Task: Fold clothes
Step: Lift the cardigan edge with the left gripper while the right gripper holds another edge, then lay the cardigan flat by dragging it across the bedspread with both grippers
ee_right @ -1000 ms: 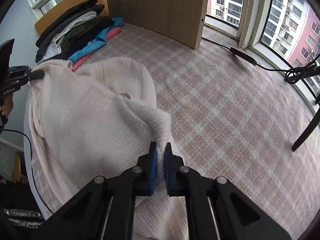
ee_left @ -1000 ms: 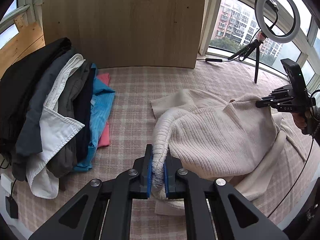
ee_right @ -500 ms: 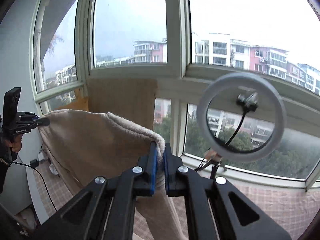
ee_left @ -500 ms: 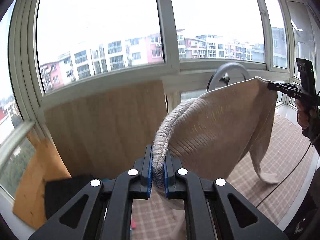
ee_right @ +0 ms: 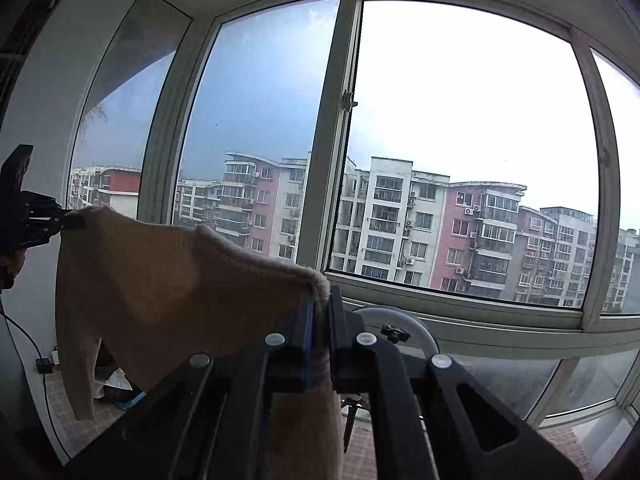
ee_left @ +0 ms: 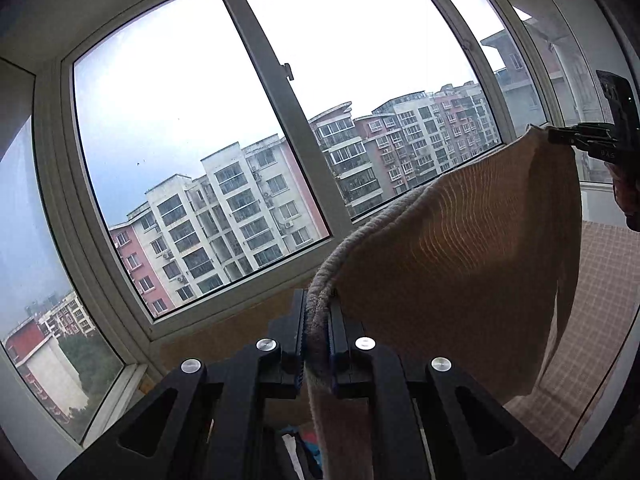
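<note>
A cream ribbed knit sweater (ee_left: 460,264) hangs in the air, stretched between my two grippers. My left gripper (ee_left: 318,312) is shut on one edge of it. My right gripper (ee_right: 319,300) is shut on the other edge of the sweater (ee_right: 172,276). Each gripper also shows in the other's view: the right one (ee_left: 560,136) at far right, the left one (ee_right: 70,222) at far left. A sleeve hangs down on each side. Both cameras point up at the windows.
Large windows (ee_left: 192,128) with apartment blocks outside fill both views. The pink checked surface (ee_left: 604,280) shows at lower right. A ring light (ee_right: 400,328) stands below the sill behind the right gripper. A bit of the clothes pile (ee_right: 120,388) shows low on the left.
Both grippers have lifted the sweater off the checked surface and raised it high. The cameras have tilted up from the surface to the windows.
</note>
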Motion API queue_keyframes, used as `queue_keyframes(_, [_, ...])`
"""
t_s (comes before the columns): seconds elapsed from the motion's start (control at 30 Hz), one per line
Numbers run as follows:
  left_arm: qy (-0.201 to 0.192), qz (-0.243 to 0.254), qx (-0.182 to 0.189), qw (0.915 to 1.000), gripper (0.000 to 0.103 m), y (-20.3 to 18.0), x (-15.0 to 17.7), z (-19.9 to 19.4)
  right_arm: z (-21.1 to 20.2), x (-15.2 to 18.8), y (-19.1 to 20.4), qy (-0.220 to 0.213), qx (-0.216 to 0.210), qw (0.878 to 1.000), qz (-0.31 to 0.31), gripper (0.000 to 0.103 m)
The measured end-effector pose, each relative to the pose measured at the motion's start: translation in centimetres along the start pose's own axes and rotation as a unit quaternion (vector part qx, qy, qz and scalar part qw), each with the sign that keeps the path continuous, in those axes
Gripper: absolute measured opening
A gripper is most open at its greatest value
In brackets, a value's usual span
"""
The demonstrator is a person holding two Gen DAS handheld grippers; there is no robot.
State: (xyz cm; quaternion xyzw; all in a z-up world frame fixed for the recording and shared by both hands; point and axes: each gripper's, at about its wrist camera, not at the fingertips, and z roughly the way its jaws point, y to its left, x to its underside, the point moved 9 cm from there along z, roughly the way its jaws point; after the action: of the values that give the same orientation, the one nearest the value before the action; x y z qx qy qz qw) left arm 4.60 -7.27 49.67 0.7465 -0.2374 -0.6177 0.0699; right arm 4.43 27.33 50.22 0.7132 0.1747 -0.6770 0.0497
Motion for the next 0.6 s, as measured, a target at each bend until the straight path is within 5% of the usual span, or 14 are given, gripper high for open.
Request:
queue_keyframes(0.27, [0.034,0.005,-0.002,0.9994,0.008,1.6,1.9,3.7,2.3,3.2,1.7,0.044,-0.009,0.998,-0.032,0.006])
queue_keyframes(0.5, [0.169,0.020,-0.010,0.9854,0.008,0.0,12.5,22.3,17.5,14.3,1.2,0.174,0.036,0.984,-0.022,0.006])
queue_keyframes(0.6, [0.249,0.024,0.018,0.9680,0.012,-3.7,20.3,31.0,25.8,23.1,1.0,0.274,0.051,0.960,-0.038,0.007])
